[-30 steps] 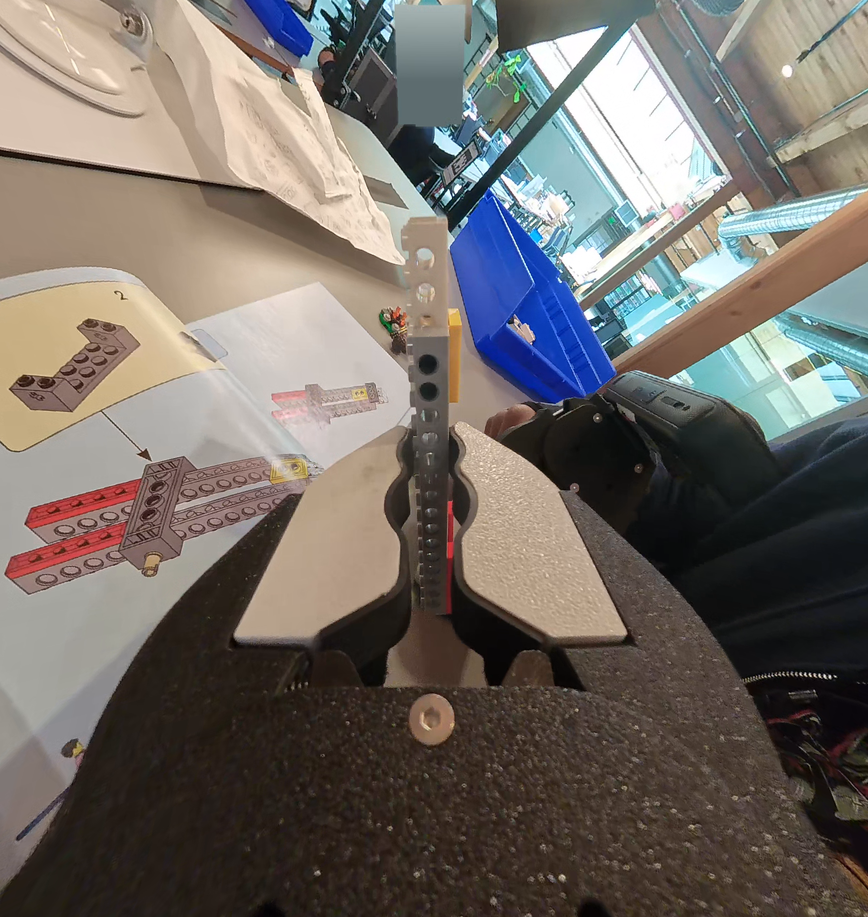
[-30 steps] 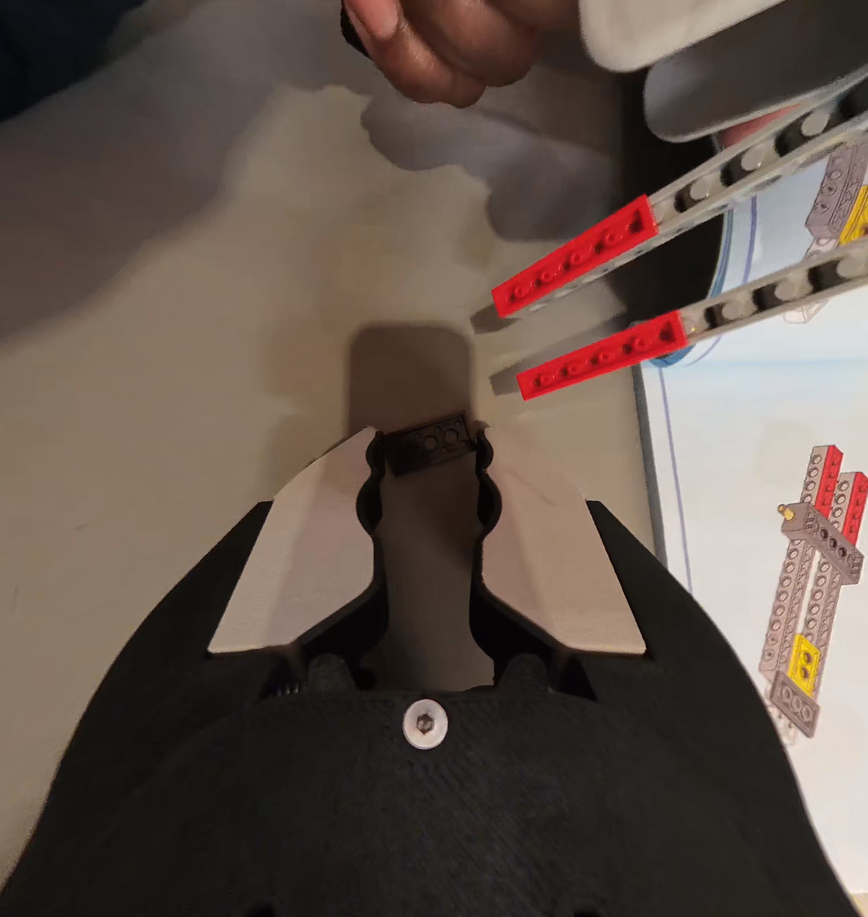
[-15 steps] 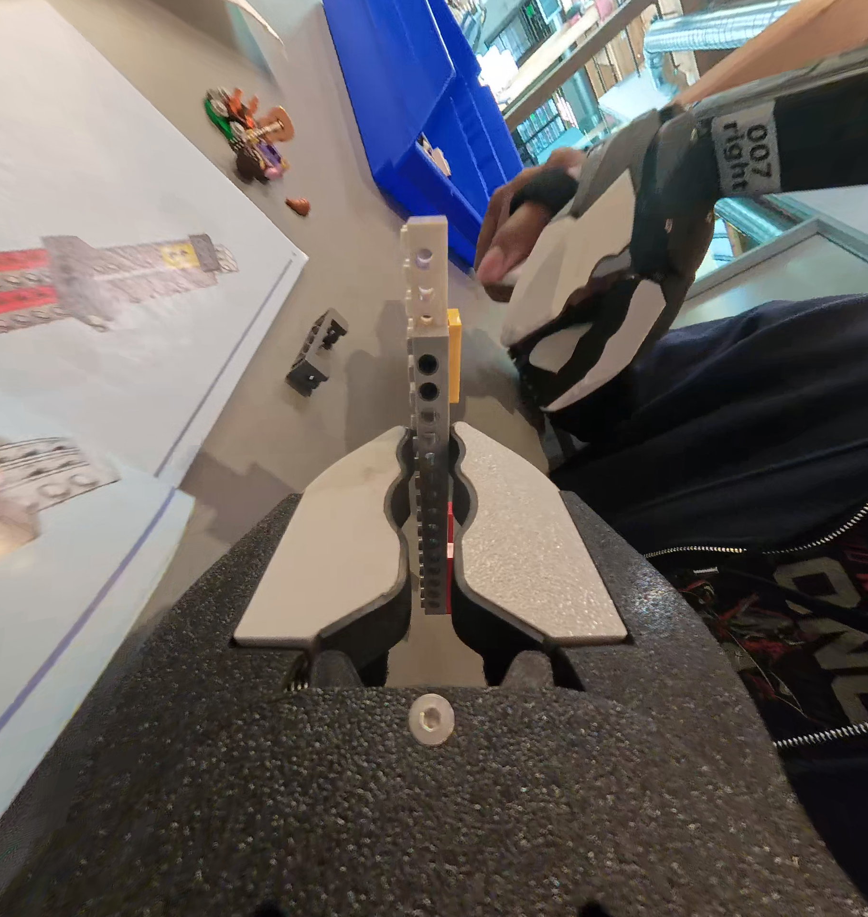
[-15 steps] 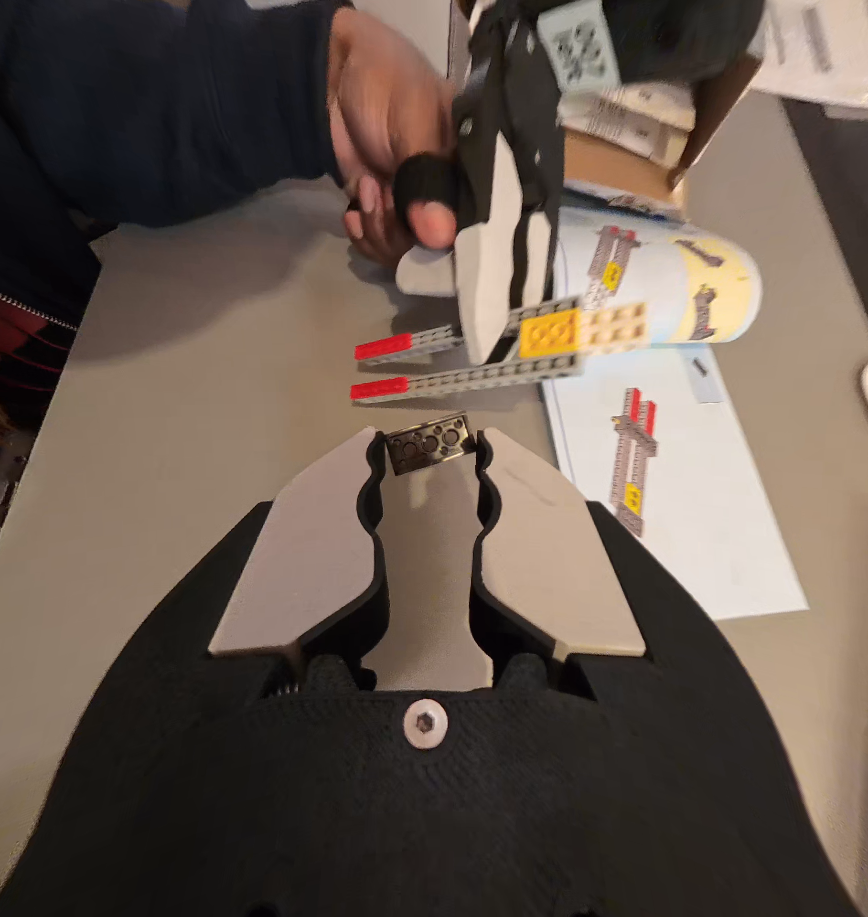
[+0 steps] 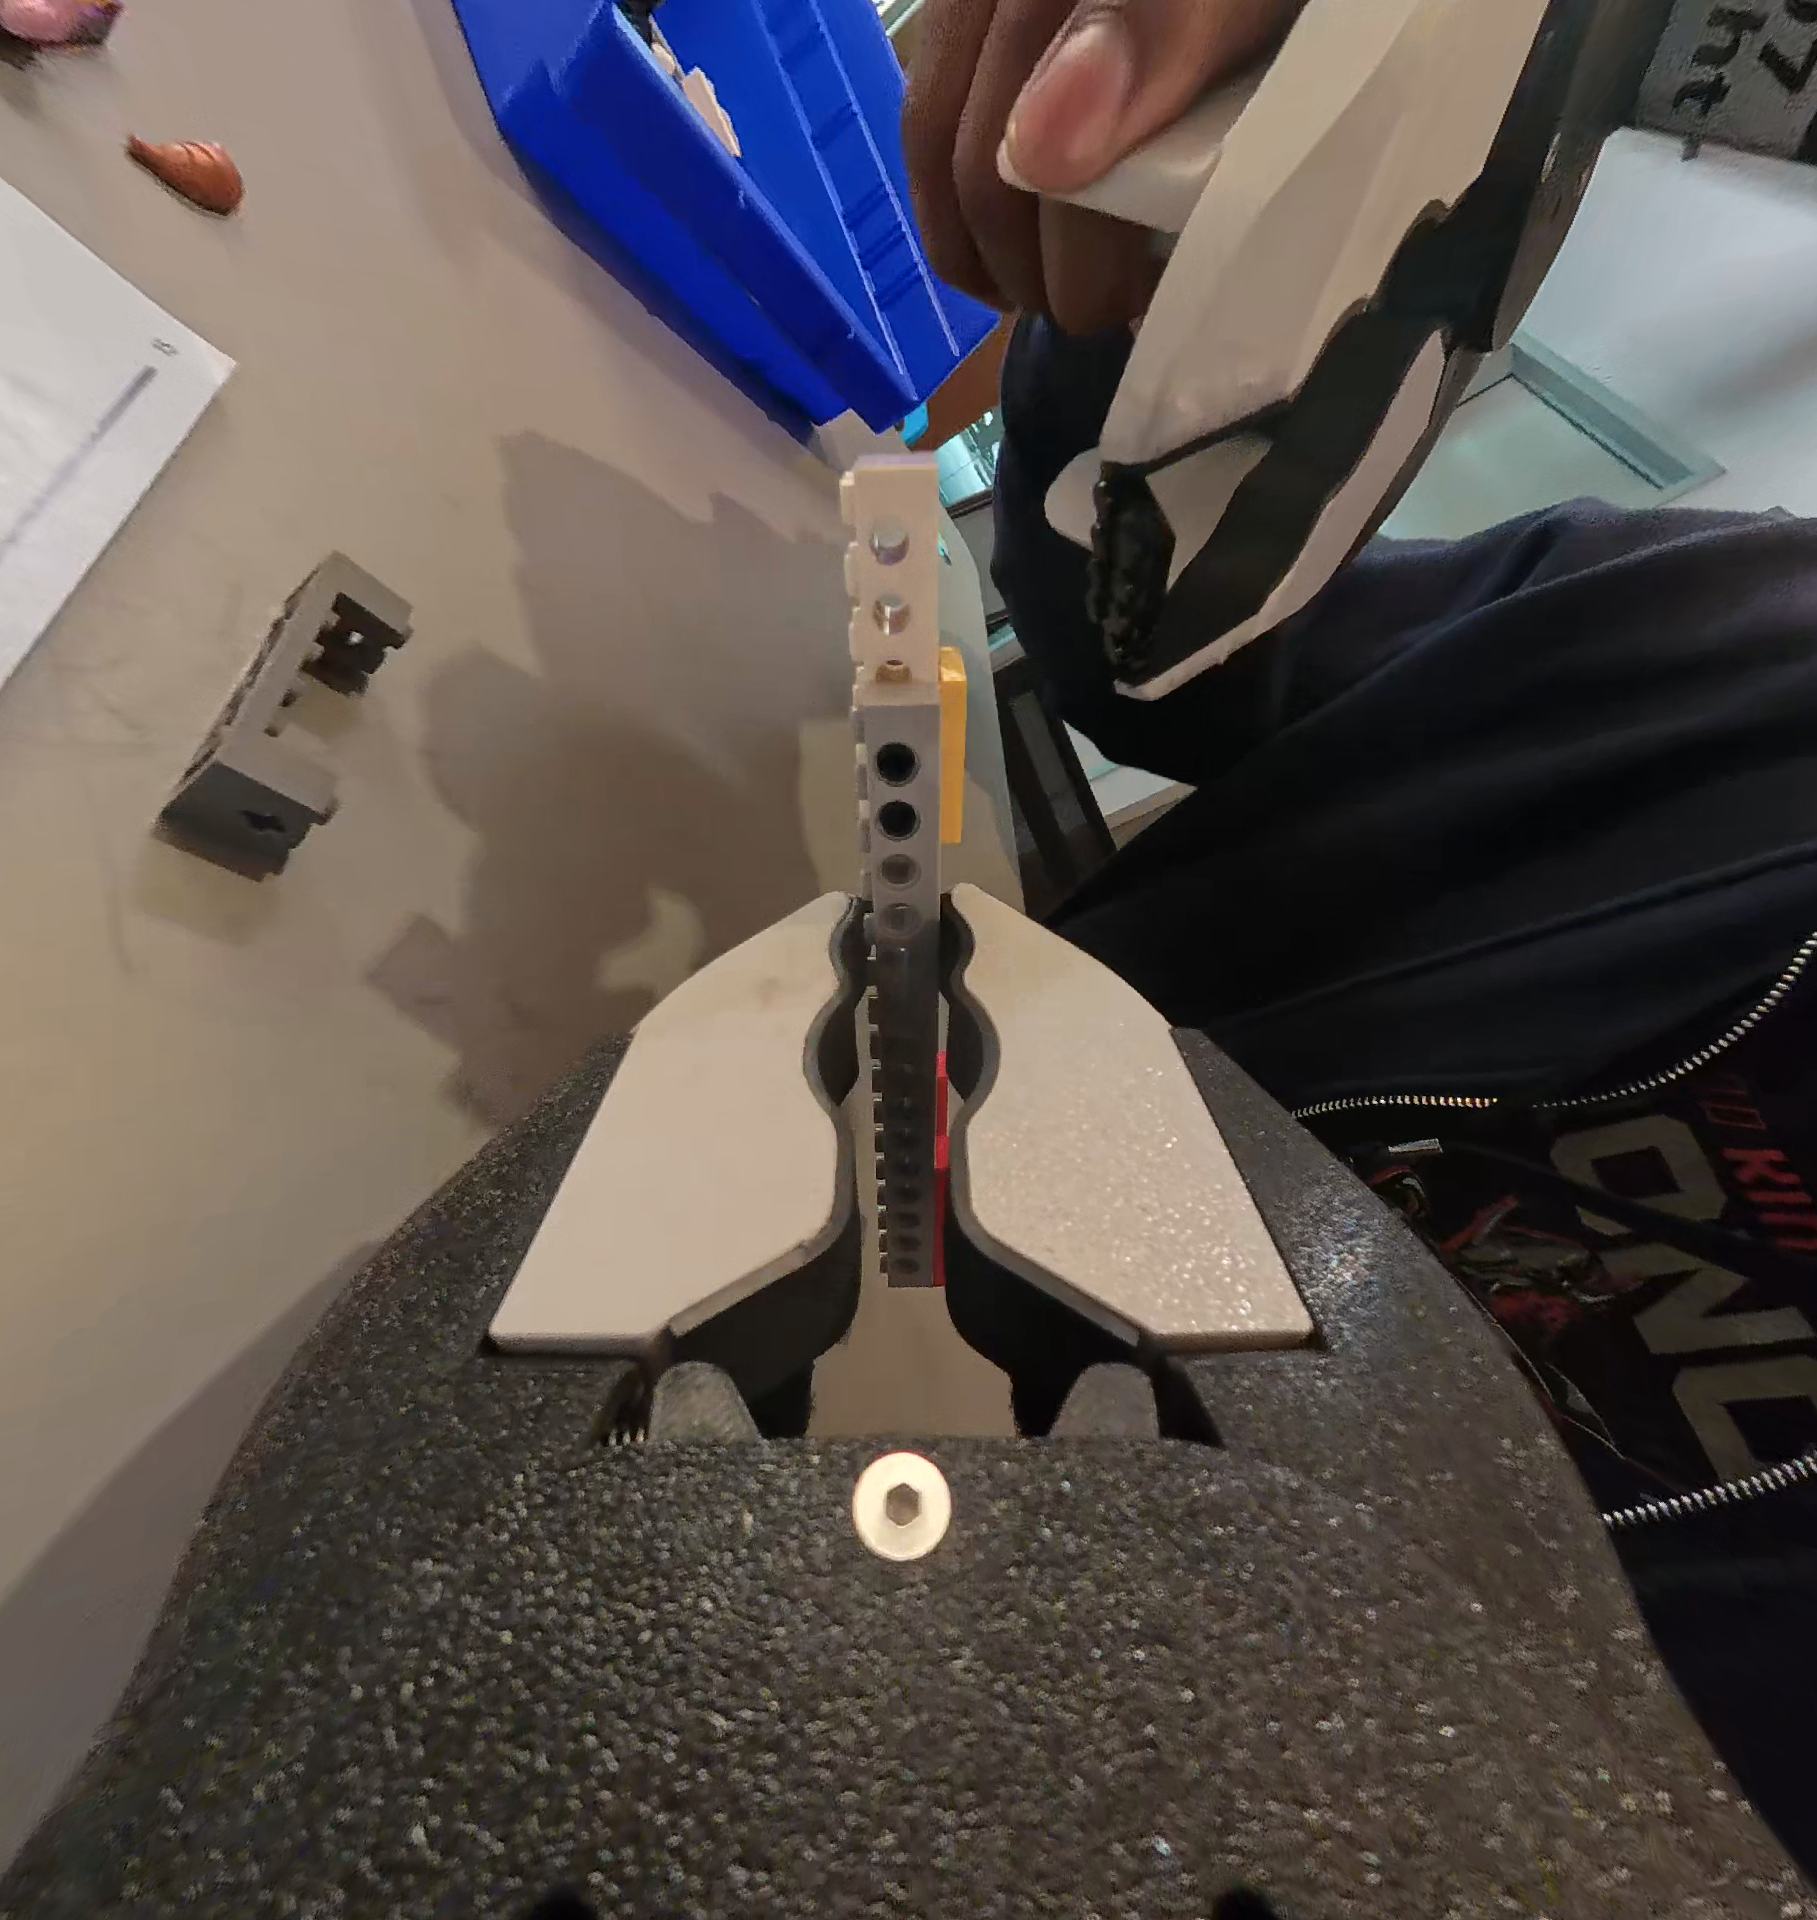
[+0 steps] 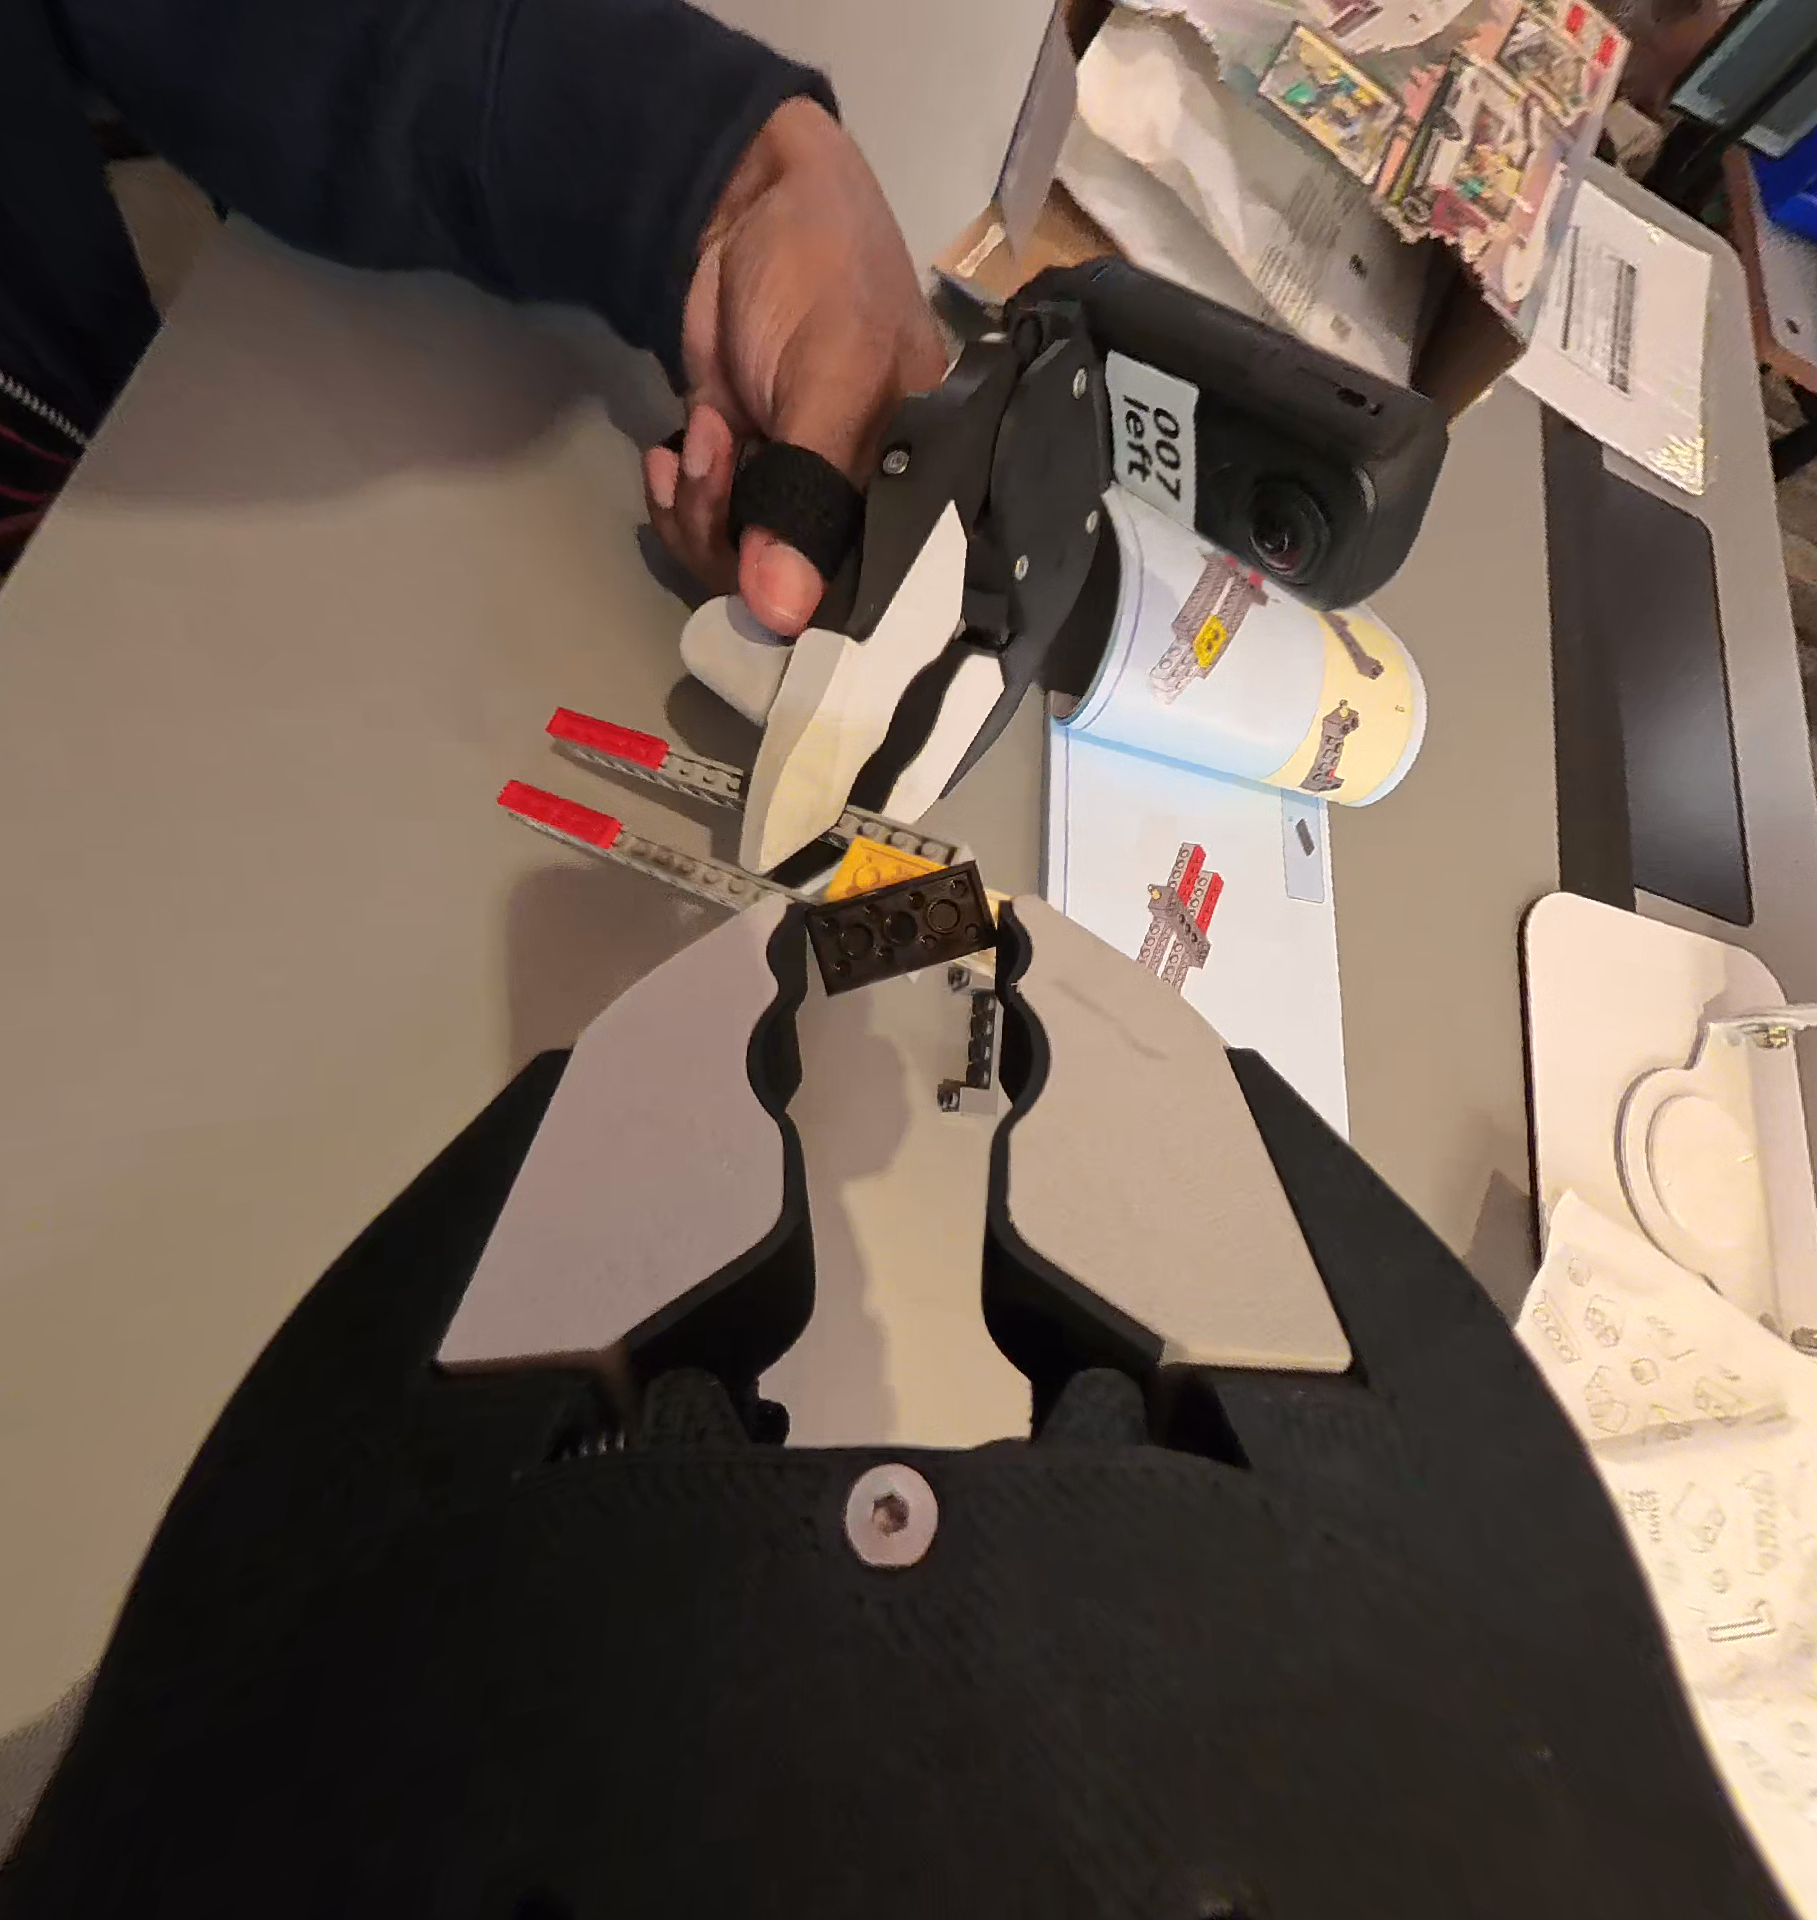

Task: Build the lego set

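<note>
The left gripper [image 5: 899,914] is clamping a long brick assembly [image 5: 899,790], both pads pressing on the sides of its grey holed beam. The assembly is sticking out past the fingertips, with a white brick at its far end, a yellow plate on its right side and a bit of red showing low between the fingers. In the right wrist view it is showing as 2 parallel grey beams with red tips [image 6: 605,740], held above the desk [image 6: 260,831].

The right gripper [image 6: 899,930] is pinching a small black brick [image 6: 899,923] at its fingertips, the brick sitting tilted with its hollow underside facing the camera. It is hanging just beside the yellow plate [image 6: 873,868] of the assembly.

A grey bracket piece [image 5: 280,717] is lying on the desk to the left of the left gripper, apart from it. A blue bin [image 5: 717,187] is standing farther off on the desk. An open instruction booklet [image 6: 1195,831] is lying on the desk beyond the right gripper, one page curling up. A small brown piece [image 5: 187,171] is resting near the bin. A person's hand [image 6: 800,343] is gripping the left gripper's handle.
</note>
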`<action>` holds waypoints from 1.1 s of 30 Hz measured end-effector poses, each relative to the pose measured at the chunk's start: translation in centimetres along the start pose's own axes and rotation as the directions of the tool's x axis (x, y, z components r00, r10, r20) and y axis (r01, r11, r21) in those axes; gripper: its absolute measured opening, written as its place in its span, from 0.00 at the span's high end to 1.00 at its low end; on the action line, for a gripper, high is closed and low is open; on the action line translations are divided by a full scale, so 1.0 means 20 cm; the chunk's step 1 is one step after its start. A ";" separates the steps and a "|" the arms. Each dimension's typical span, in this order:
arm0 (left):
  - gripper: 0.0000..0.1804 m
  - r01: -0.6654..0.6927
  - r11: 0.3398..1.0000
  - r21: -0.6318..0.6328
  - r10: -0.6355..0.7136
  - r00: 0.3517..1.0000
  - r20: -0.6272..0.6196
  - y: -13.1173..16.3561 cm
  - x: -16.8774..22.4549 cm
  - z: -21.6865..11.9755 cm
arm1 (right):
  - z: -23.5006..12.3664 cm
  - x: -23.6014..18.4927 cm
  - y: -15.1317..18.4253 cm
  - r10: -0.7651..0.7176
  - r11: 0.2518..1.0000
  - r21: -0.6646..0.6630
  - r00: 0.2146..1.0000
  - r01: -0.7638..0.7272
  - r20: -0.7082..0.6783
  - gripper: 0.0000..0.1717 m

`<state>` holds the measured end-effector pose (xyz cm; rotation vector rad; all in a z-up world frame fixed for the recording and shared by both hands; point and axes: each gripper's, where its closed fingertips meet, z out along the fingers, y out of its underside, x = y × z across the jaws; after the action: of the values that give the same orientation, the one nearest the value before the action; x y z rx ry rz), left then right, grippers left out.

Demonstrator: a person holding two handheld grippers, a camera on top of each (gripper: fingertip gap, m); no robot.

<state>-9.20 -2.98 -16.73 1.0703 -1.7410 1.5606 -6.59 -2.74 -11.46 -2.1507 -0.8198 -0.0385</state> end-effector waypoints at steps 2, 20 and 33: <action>0.93 0.007 1.000 -0.013 -0.008 1.000 -0.018 0.02 0.01 0.03 | 0.00 -0.01 0.01 -0.034 0.999 -0.035 0.999 0.035 0.022 0.80; 0.93 0.025 0.996 -0.080 -0.030 0.998 -0.063 0.08 0.05 0.14 | -0.01 -0.10 0.05 -0.081 0.993 -0.070 0.985 0.092 0.150 0.80; 0.93 0.031 0.996 -0.079 -0.036 0.997 -0.062 0.08 0.04 0.14 | 0.00 -0.11 0.05 -0.076 0.995 -0.053 0.987 0.084 0.143 0.80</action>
<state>-10.72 -5.93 -17.38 0.9965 -1.7178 1.4783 -7.67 -4.43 -12.74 -2.1944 -0.9976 0.0491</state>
